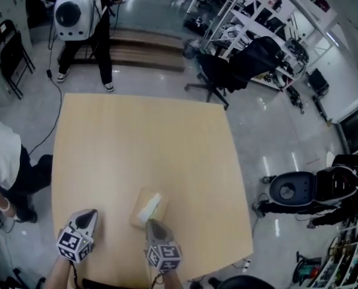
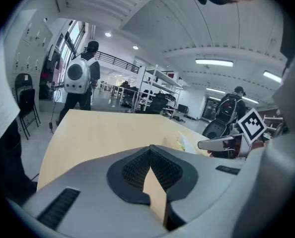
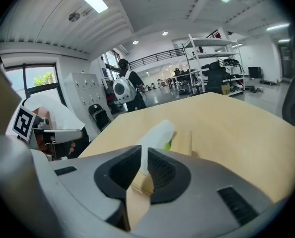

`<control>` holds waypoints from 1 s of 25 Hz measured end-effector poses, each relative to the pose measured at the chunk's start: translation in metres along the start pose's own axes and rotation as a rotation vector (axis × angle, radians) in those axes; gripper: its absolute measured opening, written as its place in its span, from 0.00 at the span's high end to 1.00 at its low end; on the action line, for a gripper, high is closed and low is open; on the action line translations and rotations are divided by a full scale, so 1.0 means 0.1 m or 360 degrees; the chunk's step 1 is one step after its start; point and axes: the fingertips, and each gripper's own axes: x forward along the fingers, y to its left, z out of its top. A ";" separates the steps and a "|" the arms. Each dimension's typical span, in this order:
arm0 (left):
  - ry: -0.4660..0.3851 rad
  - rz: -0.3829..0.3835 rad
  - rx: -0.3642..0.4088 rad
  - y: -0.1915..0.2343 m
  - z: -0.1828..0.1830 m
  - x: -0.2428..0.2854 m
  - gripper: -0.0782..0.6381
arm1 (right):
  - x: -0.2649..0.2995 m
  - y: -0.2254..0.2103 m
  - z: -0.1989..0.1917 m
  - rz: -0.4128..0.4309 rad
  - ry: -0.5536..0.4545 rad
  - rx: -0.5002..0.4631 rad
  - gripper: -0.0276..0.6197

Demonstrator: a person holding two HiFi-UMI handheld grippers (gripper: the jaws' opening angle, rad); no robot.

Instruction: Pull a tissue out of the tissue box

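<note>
A tan tissue box lies near the front edge of the wooden table, with a white tissue standing up out of its slot. My right gripper points at the box's near end. In the right gripper view its jaws stand a narrow slit apart, and the tissue rises in line with that slit, just beyond the tips. Whether it touches the pads I cannot tell. My left gripper hovers over bare table to the left of the box, its tips together and holding nothing.
A person with a white backpack stands beyond the table's far left corner. Another person is at the left edge. A black office chair sits behind the far right corner, and a dark wheeled seat is on the right.
</note>
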 end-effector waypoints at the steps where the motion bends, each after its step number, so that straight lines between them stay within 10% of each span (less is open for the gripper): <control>1: 0.0001 0.0000 0.0000 0.00 -0.01 0.01 0.88 | 0.02 0.02 -0.01 0.0010 0.0002 -0.0005 0.86; 8: 0.0013 -0.0008 -0.0019 -0.01 -0.09 0.05 0.88 | 0.12 0.02 -0.12 0.0052 0.0054 0.0004 0.64; 25: 0.0025 0.0003 -0.0034 0.04 -0.14 0.06 0.88 | 0.22 0.04 -0.17 0.0047 0.0142 -0.0086 0.64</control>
